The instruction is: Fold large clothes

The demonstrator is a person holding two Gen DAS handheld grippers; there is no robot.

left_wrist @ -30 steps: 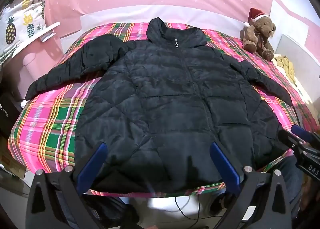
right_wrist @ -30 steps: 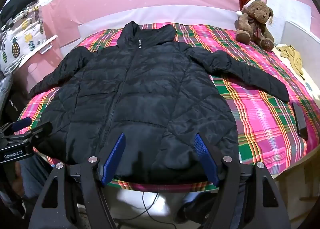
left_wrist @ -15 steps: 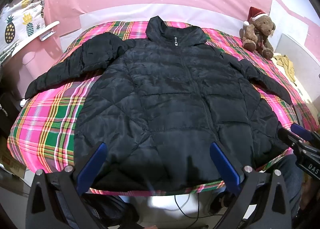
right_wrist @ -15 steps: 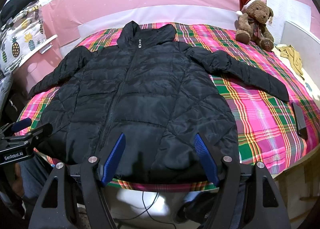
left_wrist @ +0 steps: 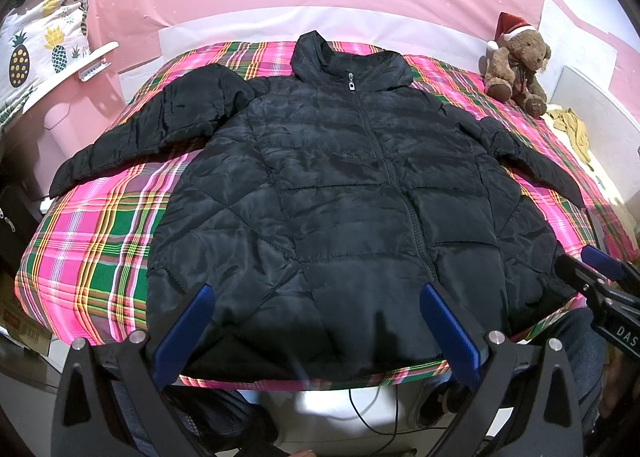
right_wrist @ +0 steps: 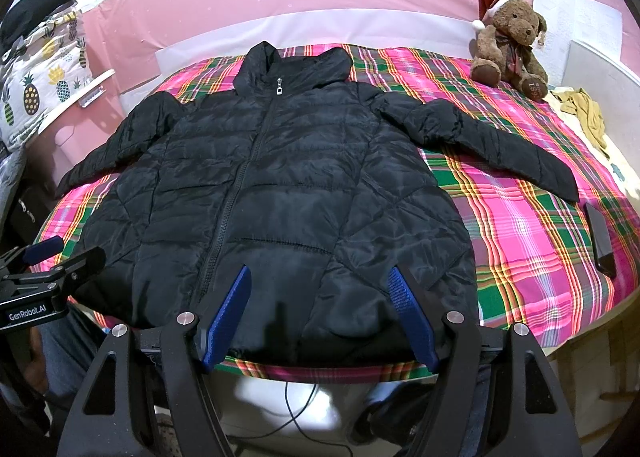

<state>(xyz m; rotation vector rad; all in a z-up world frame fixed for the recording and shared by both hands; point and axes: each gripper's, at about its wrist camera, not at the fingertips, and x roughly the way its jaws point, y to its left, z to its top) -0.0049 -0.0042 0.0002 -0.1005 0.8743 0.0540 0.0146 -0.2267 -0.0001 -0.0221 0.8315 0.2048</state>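
The black puffer jacket (left_wrist: 340, 197) lay flat, zipped and face up on the plaid bedspread (left_wrist: 100, 241), both sleeves spread out to the sides. I held my left gripper (left_wrist: 316, 313) and right gripper (right_wrist: 320, 297) above its hem, each with jaws wide apart and gripping nothing. A teddy bear (right_wrist: 508, 45) sat near the far corner, and a phone (right_wrist: 600, 239) lay beside the right sleeve's cuff.
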